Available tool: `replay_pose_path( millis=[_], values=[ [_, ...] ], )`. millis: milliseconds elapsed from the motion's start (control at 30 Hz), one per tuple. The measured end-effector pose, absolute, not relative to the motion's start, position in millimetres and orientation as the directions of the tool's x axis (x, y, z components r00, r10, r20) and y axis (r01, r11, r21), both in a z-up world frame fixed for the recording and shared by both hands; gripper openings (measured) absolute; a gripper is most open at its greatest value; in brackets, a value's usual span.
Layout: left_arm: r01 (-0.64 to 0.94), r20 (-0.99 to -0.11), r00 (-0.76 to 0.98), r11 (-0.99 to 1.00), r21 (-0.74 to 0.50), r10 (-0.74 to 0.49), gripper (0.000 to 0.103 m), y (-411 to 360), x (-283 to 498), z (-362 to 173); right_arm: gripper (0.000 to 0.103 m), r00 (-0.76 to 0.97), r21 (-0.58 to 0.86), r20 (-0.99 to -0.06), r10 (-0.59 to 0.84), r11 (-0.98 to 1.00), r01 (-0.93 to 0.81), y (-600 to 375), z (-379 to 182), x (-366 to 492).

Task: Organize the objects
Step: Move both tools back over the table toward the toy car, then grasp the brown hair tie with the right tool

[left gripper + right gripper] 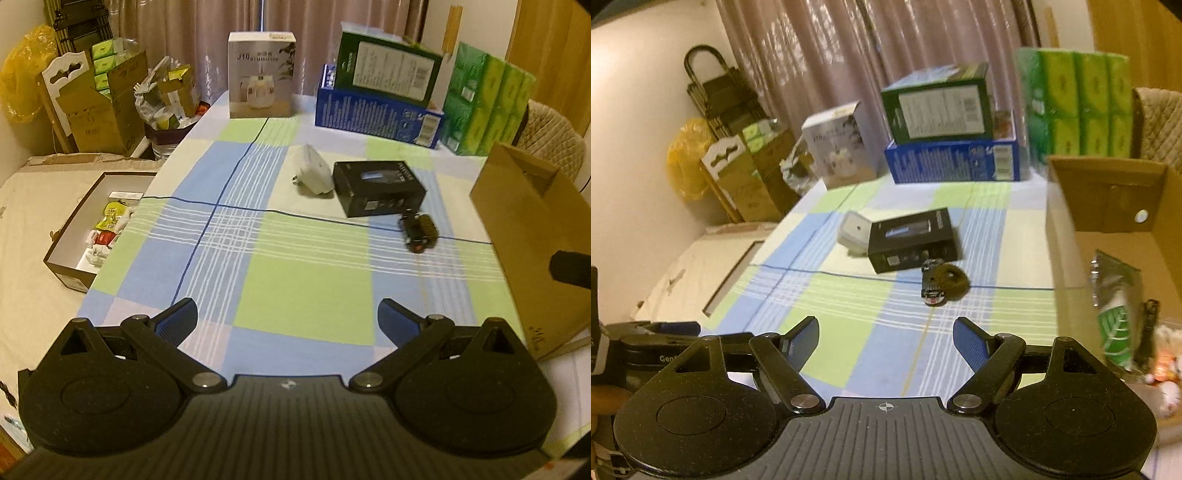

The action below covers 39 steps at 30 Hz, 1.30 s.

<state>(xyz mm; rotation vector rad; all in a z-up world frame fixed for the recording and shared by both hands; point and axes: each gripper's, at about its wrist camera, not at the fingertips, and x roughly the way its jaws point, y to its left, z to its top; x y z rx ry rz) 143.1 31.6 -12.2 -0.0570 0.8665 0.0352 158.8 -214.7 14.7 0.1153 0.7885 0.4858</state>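
Jaws wide apart, empty, on left gripper (287, 319) and right gripper (885, 338). Black box (378, 187) touches white charger (312, 170) on worktop (303, 295); cardboard box (1108, 206) right.

- The desk (303, 288) is covered by a smooth woven cloth, matt, checked in green, blue and white.
- The black box (378, 187) near the desk's middle looks like glossy printed card.
- The white adapter (312, 170) touching it is smooth plastic with a slight sheen.
- The cardboard box (532, 236) at the right edge is plain brown paperboard, matt and raw.
- The tissue packs (487, 99) at the far right corner are wrapped in shiny green film.
- The left tongs (288, 325) are matt black plastic, with ribbed blue pads (177, 321) and bright metal pivot pins.
- The curtain (192, 33) behind is soft, faintly lustrous fabric.
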Motion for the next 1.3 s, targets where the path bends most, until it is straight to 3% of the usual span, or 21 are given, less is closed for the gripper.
replay_pose_path(
  millis=[200, 333, 633, 1100, 1200, 1233, 1300],
  values=[
    [-0.036, -0.766, 0.643, 0.999, -0.041, -0.009, 0.102, 33.0, 174.1, -33.9, 0.077, 0.582, 0.26, -0.7, 0.415, 0.906, -0.333, -211.0, -25.7, 195.7],
    [-0.02, -0.765, 0.644, 1.0, -0.003, 0.011, 0.102, 27.3, 198.0, -53.0, 0.066, 0.57, 0.263, -0.721, 0.393, 0.917, -0.299, -213.6, -47.2, 218.6],
    [-0.029, -0.771, 0.636, 0.997, -0.069, -0.035, 0.102, 22.5, 248.1, -81.3, 0.042, 0.59, 0.285, -0.706, 0.391, 0.92, -0.268, -206.6, -69.0, 263.1],
    [-0.014, -0.777, 0.624, 0.993, -0.113, -0.08, 0.102, 4.0, 291.8, -91.0, 0.039, 0.584, 0.362, -0.715, 0.384, 0.918, -0.16, -217.7, -96.0, 308.6],
    [0.002, -0.775, 0.625, 0.992, -0.122, -0.097, 0.102, -1.1, 293.7, -90.2, 0.025, 0.574, 0.377, -0.719, 0.393, 0.913, -0.153, -219.6, -96.7, 311.3],
    [0.006, -0.775, 0.625, 0.993, -0.121, -0.098, 0.102, -2.2, 294.0, -90.2, 0.011, 0.574, 0.375, -0.719, 0.391, 0.914, -0.153, -219.9, -95.5, 310.8],
    [0.004, -0.777, 0.623, 0.993, -0.119, -0.095, 0.102, -2.1, 294.2, -91.1, 0.006, 0.578, 0.369, -0.717, 0.39, 0.916, -0.161, -220.5, -91.1, 309.7]
  ],
)
